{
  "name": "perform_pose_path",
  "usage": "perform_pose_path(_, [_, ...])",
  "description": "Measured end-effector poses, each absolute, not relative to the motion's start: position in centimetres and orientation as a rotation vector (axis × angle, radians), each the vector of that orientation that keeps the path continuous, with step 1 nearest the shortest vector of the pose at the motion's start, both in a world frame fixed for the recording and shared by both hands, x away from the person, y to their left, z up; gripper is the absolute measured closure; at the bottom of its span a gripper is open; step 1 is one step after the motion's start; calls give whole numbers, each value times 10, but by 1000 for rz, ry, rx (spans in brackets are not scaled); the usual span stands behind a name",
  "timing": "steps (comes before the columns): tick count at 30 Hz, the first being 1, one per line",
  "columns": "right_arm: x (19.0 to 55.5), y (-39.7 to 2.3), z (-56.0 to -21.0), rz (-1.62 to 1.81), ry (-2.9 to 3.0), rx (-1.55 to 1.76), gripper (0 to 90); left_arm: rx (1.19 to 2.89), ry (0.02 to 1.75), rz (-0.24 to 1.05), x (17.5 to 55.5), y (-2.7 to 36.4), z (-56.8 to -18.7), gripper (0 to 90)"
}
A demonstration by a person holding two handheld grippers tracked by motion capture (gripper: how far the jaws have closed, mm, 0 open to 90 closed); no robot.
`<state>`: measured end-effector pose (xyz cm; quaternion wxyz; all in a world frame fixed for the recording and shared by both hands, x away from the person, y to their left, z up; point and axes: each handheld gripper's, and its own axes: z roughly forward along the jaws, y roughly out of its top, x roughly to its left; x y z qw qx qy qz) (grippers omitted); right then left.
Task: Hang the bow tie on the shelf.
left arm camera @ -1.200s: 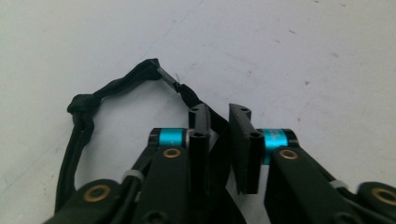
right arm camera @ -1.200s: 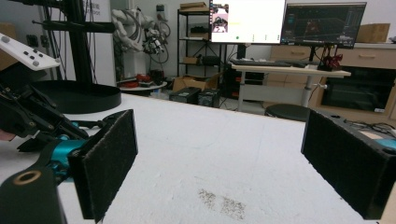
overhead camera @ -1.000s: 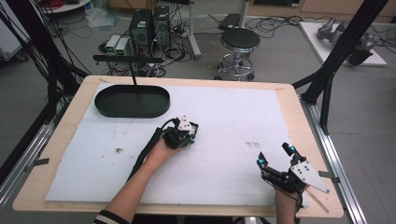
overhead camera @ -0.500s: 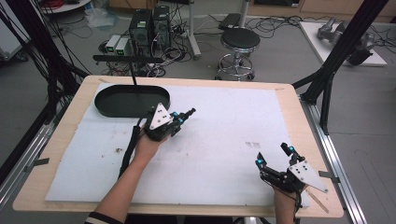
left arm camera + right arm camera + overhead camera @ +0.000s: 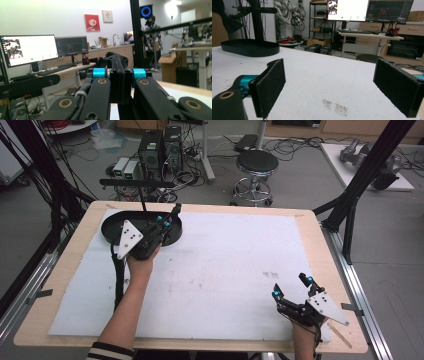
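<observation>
Over the black tray [image 5: 110,227], left gripper [image 5: 170,217] fingers pressed together; right gripper [image 5: 291,287] fingers apart near the table [image 5: 60,270] edge.

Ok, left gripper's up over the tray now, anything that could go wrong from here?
The left gripper, jaws shut, hovers over the black oval tray; dropping carelessly could knock its rim. Its cable trails across the white mat and could snag. The right gripper rests open near the table's front edge.

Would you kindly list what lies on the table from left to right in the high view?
Black oval tray → left gripper, raised above the tray's right part → faint dark smudge on the white table cover → right gripper near the table's front right corner.
</observation>
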<state>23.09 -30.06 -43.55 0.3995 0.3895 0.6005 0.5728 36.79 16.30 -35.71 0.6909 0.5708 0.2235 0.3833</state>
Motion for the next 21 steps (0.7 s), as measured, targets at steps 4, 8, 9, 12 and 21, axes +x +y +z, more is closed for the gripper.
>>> perform_pose_path(4, [232, -300, -436, 1446, 1526, 986, 100, 1252, 502, 849, 382, 172, -355, 890])
perform_pose_path(8, [232, -300, -437, 1446, 1534, 976, 99, 1198, 518, 835, 399, 182, -353, 890])
perform_pose_path(9, [232, -299, -437, 1444, 1537, 971, 99, 1179, 526, 837, 408, 185, -354, 890])
perform_pose_path(12, [233, -298, -438, 1443, 1542, 971, 99, 1179, 541, 830, 418, 187, -356, 890])
perform_pose_path(21, [236, -297, -439, 1439, 1559, 968, 99, 1214, 570, 791, 453, 189, -363, 890])
